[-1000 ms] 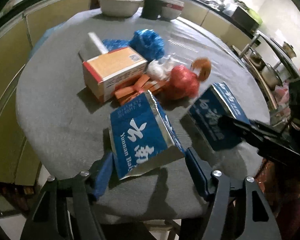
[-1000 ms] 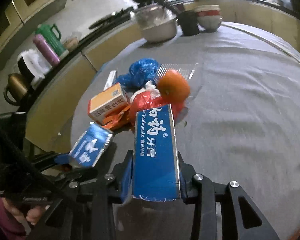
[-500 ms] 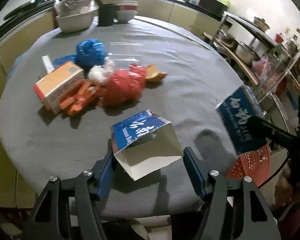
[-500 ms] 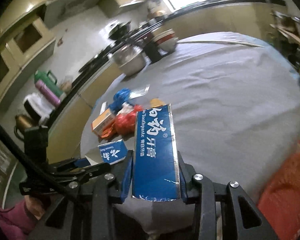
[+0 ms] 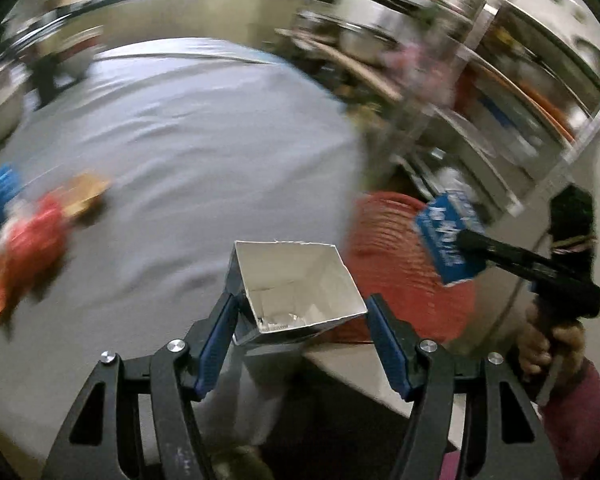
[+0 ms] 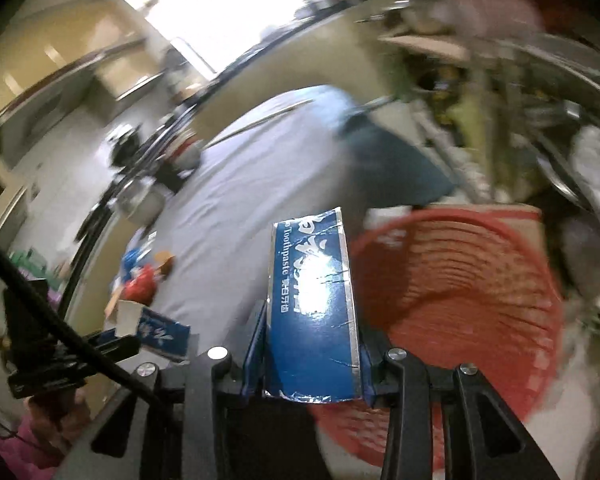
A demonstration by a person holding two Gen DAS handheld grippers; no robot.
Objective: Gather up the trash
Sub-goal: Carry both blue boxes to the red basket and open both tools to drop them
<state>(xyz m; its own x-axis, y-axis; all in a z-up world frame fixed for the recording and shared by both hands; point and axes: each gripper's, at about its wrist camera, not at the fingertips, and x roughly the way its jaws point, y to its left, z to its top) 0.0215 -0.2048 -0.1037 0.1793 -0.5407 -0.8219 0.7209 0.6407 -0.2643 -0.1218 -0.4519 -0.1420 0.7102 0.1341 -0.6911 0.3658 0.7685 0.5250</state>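
Fingers [image 5: 374, 330] of the left gripper [image 5: 300, 332] grasp an open, torn blue-and-white cardboard box [image 5: 296, 284] at the grey-clothed desk [image 5: 180, 140] edge; the right gripper [image 6: 312, 356] clenches a blue toothpaste carton [image 6: 312, 308] beside the red mesh basket [image 6: 480, 300].

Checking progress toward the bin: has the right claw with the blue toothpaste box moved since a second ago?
Yes. The right claw, shut on the blue toothpaste box, swung from over the table's trash pile to the red basket beside the table.
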